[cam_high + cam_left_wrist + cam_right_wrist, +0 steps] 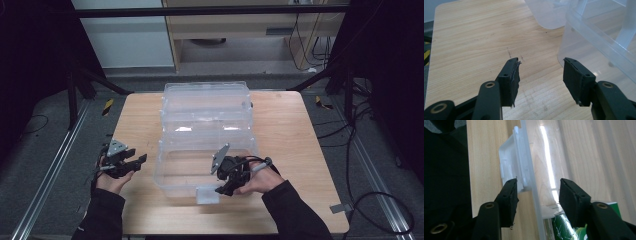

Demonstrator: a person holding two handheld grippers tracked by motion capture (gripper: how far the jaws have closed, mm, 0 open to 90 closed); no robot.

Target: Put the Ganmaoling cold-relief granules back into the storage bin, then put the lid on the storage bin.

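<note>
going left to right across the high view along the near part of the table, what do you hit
left gripper → clear plastic bin → white latch on the bin's near wall → right gripper, jaws either side of that wall → bare wooden table

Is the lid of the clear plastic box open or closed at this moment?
Open. The clear plastic storage box has its clear lid swung back behind it on the wooden table, and the white front latch hangs free.

Overhead light, dark surroundings; glare streaks on clear box (205, 120).
</note>
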